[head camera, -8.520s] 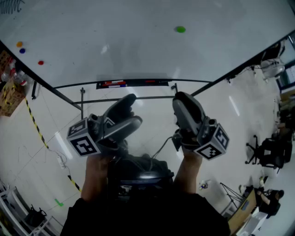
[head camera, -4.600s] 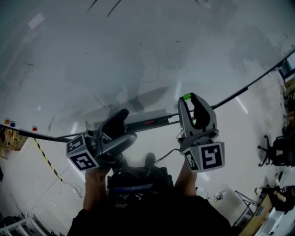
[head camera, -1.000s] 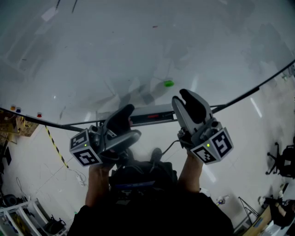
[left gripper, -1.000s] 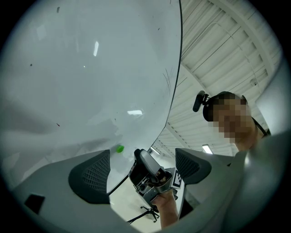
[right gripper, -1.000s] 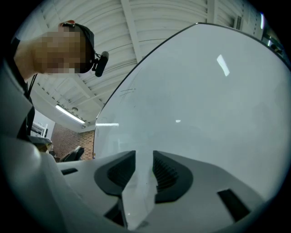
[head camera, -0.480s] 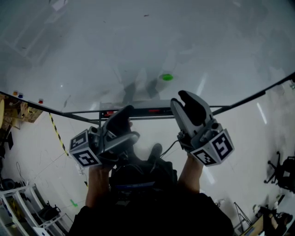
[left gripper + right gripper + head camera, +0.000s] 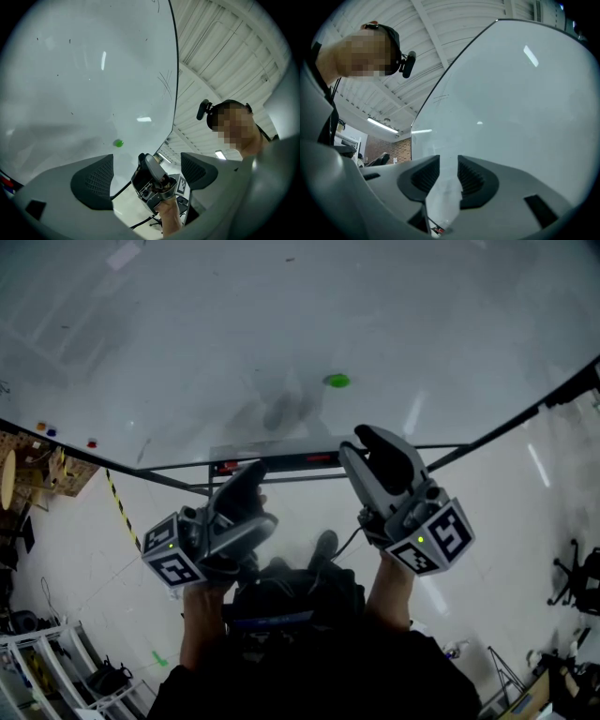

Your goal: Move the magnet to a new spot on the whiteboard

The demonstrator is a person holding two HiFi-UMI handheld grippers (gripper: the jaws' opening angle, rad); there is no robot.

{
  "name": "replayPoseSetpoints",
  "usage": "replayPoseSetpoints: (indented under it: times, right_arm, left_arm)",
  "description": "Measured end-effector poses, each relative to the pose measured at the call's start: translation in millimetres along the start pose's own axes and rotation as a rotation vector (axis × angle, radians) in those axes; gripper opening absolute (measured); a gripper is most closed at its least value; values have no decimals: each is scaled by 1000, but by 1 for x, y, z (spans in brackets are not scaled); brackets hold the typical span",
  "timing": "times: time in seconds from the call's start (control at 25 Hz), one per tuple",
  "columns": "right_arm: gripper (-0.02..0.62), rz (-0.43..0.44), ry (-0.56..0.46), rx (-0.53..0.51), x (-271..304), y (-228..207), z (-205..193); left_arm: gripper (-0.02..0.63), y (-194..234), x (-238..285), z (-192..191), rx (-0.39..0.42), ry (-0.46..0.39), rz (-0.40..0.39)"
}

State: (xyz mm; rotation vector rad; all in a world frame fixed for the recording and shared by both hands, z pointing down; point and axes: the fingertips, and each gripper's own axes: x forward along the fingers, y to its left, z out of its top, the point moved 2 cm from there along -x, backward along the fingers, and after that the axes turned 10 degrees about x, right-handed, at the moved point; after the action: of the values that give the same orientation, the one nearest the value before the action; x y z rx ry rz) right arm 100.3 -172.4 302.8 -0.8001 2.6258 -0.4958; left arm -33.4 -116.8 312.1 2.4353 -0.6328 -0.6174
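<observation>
The green magnet (image 7: 337,381) sticks to the whiteboard (image 7: 187,324) a little above its lower edge, and shows as a small green dot (image 7: 119,143) in the left gripper view. My right gripper (image 7: 361,444) hovers just below and right of it, off the board, jaws slightly apart with nothing between them (image 7: 448,168). Lower left, my left gripper (image 7: 255,502) is held away from the board. Its jaws stand wide open and empty (image 7: 147,161).
A marker tray (image 7: 272,465) with red and black pens runs along the board's lower edge. Small orange, blue and red magnets (image 7: 91,442) sit at the board's far left. Yellow-black tape (image 7: 120,512) marks the floor; an office chair (image 7: 574,577) stands at the right.
The magnet was carried in my right gripper from high on the board and now sticks lower down, released. In the last second both grippers drew slightly back from the board.
</observation>
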Motion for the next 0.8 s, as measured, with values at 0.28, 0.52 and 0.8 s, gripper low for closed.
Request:
replayPoseSetpoints:
  times: [0.28,0.52,0.8]
  right_arm:
    - [141,-2,-29,-59,2,65,-6]
    - [135,25,-14,22,-13,142,-42]
    - [127,-5,2,50,-42,216,-74]
  left_arm:
    - [442,-29,-52,7,9,-24,-56]
    - [442,-64,-124,3,-5,-53,-91]
    - [442,-99,-176,-21,-84,-55,-165]
